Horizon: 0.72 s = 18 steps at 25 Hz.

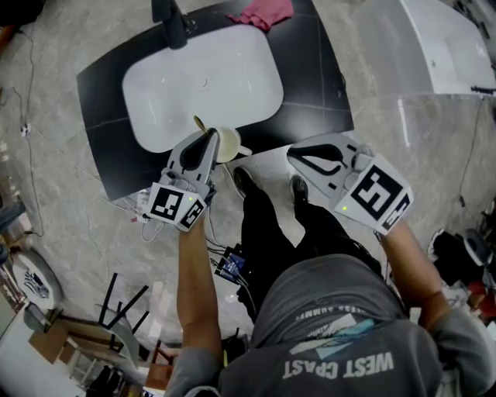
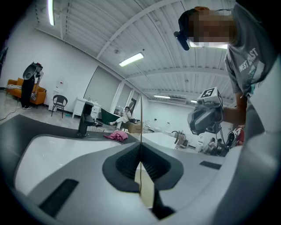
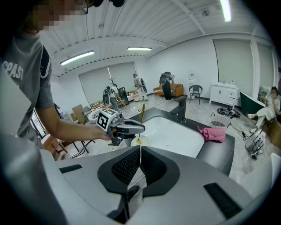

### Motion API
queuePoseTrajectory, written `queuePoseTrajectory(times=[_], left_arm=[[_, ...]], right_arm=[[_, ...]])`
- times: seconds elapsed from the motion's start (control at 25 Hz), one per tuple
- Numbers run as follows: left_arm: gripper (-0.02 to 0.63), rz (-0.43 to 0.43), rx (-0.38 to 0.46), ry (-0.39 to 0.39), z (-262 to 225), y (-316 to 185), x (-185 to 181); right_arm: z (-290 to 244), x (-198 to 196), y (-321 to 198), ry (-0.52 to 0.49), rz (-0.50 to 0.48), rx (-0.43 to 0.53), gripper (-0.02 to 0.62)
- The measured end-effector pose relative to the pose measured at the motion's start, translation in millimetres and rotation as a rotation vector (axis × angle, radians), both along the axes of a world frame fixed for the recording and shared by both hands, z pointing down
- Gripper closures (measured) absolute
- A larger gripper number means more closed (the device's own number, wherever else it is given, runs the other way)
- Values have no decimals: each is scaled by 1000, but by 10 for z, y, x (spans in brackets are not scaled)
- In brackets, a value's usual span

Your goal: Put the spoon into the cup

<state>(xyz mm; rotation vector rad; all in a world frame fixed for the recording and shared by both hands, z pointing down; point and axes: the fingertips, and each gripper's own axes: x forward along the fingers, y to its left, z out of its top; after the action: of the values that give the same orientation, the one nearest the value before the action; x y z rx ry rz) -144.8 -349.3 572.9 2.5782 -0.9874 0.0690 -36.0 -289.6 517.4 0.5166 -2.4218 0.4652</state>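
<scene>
A cream cup (image 1: 231, 144) stands on the black counter (image 1: 310, 77) at the front rim of the white basin (image 1: 201, 77). My left gripper (image 1: 209, 136) is shut on a thin gold spoon (image 3: 141, 116), held upright with its bowl down at the cup (image 3: 142, 139); whether the bowl touches the cup I cannot tell. The spoon's handle (image 1: 199, 122) pokes out beyond the jaws. In the left gripper view the spoon (image 2: 140, 132) is an edge-on line between the shut jaws. My right gripper (image 1: 291, 153) hangs to the cup's right, shut, holding nothing.
A black faucet (image 1: 172, 23) stands behind the basin and a pink cloth (image 1: 263, 12) lies at the counter's back edge. A white bathtub (image 1: 442, 46) sits far right. The person's legs and shoes are close against the counter front.
</scene>
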Motion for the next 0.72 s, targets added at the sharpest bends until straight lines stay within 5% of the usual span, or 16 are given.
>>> queuePoseTrajectory(times=[0.72], left_arm=[[603,17,-10,8,37,76,16]], right_arm=[[66,-20,115,2,-1,-24,563]])
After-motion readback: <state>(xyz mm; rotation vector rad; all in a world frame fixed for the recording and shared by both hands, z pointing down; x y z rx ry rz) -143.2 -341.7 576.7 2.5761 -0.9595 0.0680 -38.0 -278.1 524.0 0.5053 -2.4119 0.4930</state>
